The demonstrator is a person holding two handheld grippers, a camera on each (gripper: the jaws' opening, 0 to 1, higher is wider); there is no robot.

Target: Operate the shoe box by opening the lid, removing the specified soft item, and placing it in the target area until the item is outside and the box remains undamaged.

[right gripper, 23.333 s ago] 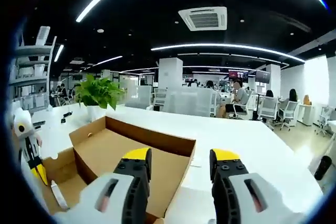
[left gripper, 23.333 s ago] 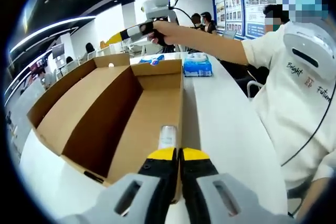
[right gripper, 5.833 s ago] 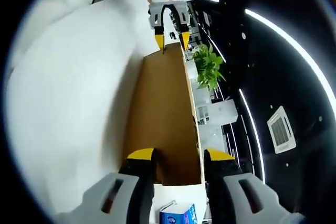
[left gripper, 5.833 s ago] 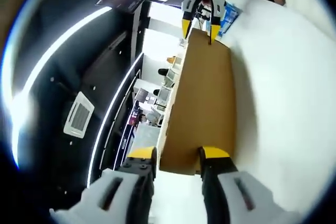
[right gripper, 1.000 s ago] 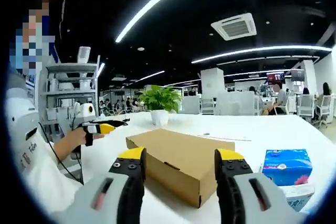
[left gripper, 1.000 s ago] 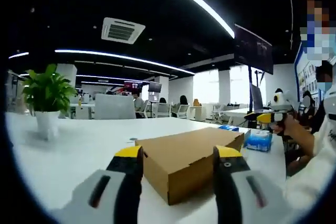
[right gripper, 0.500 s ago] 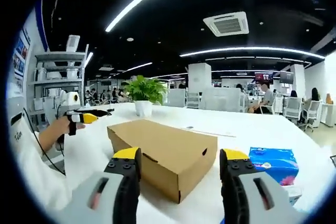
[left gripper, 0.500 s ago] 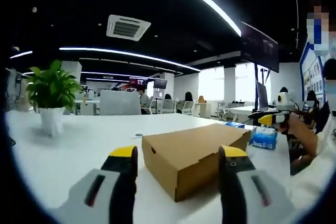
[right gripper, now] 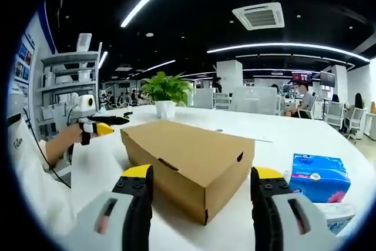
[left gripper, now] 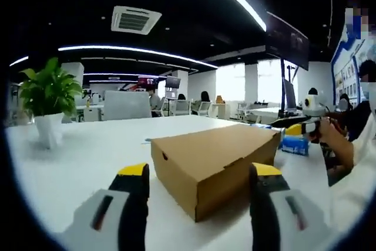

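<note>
The brown cardboard shoe box [left gripper: 214, 154] lies on the white table [left gripper: 88, 163] with its lid down, so its inside is hidden. My left gripper [left gripper: 200, 171] is open, low over the table, its yellow-tipped jaws either side of one box end and short of it. In the right gripper view the same box [right gripper: 188, 154] is seen from its other end, and my right gripper [right gripper: 202, 173] is open in front of it, touching nothing. Each gripper also appears in the other's view, held by a hand: the right gripper [left gripper: 302, 126] and the left gripper [right gripper: 97, 126].
A blue tissue pack [right gripper: 320, 177] lies on the table beside the box, also the tissue pack [left gripper: 295, 144] in the left gripper view. A potted plant [left gripper: 44, 98] stands further back on the table. Chairs and seated people fill the office behind.
Both views have shifted slightly and sit a little nearer the box, which looks larger. The box stays shut and still; both grippers stay open.
</note>
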